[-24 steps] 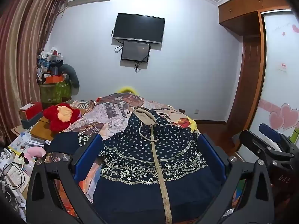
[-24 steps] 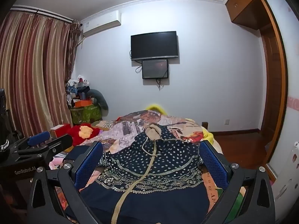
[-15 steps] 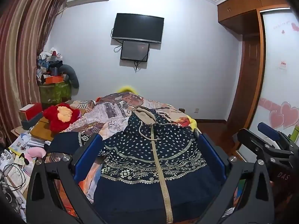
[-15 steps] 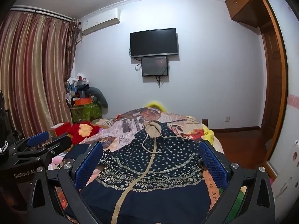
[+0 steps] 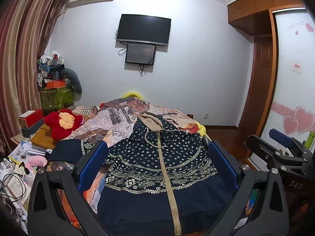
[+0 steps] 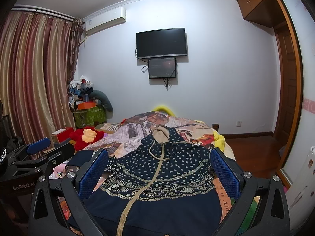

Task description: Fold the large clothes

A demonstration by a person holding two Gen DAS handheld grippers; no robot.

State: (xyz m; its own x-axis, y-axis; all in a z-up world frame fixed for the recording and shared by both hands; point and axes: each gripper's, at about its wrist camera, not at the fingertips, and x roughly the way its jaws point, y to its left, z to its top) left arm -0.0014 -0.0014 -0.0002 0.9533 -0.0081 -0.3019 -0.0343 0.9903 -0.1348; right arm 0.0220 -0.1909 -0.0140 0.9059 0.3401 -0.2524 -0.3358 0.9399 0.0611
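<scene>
A navy hooded jacket (image 5: 157, 169) with white dots, a patterned band and a beige zipper lies flat on the bed, hood pointing away; it also shows in the right wrist view (image 6: 161, 173). One sleeve (image 5: 67, 149) stretches to the left. My left gripper (image 5: 157, 163) is open and empty, held above the jacket's lower part. My right gripper (image 6: 159, 169) is open and empty, also above the jacket. The right gripper shows at the right edge of the left wrist view (image 5: 279, 149); the left gripper shows at the left of the right wrist view (image 6: 35, 157).
The bed has a printed quilt (image 5: 118, 120). A red plush toy (image 5: 61, 122), boxes and books lie at the left. A cluttered green box (image 5: 55, 96) stands by the curtain. A wardrobe (image 5: 291, 98) and wooden floor (image 5: 220, 135) are at the right.
Both views have shifted slightly; both grippers stay open above the jacket. The jacket has not moved.
</scene>
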